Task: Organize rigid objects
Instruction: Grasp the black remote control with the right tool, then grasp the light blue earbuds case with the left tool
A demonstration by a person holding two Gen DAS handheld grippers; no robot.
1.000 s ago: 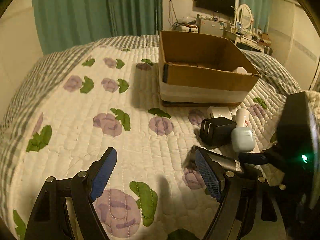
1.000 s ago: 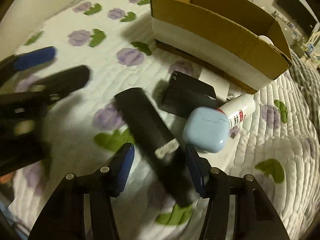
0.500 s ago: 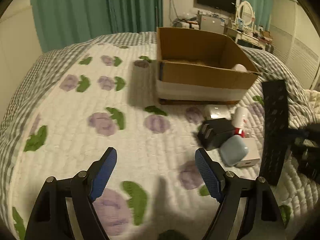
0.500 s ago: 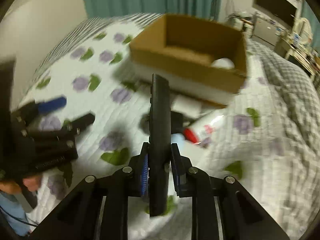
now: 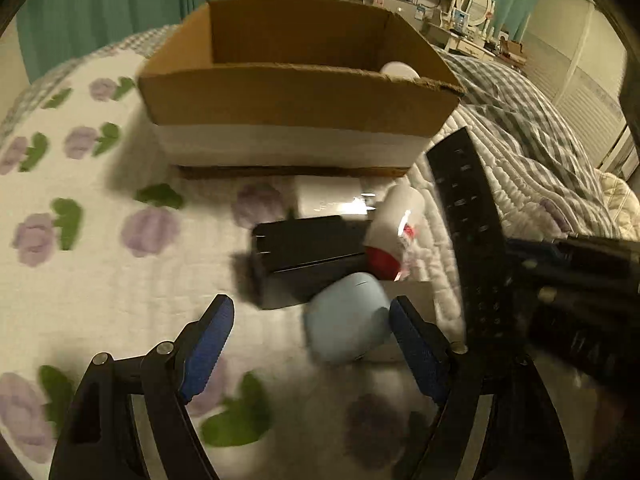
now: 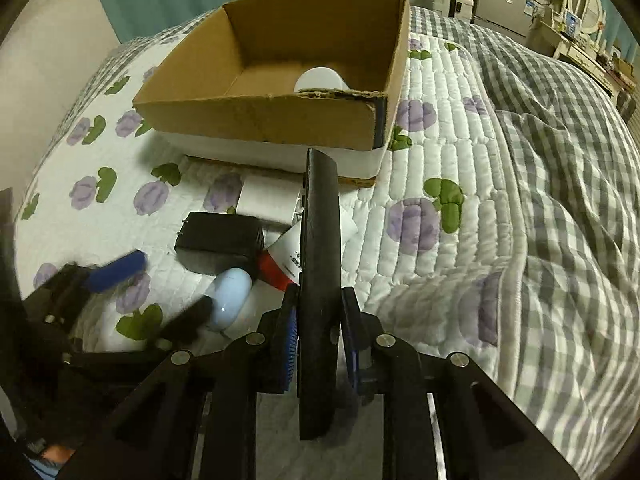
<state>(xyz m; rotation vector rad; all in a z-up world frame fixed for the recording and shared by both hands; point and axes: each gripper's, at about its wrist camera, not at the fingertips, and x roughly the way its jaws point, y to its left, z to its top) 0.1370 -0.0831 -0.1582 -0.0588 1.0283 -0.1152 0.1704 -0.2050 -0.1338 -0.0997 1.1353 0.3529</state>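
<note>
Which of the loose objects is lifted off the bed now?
The black remote control, clamped in the right gripper. The black charger, blue case and white bottle lie on the quilt.

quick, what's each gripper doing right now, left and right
Left gripper: open, holding nothing, near the pale blue earbud case.
Right gripper: closed on the black remote control, lifted off the quilt.

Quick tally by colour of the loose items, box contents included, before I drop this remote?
Black: 2, the remote in the right gripper and the charger.
White: 3, the small box, the red-capped bottle, the round object inside the cardboard box.
Light blue: 1, the earbud case.
Total: 6.
</note>
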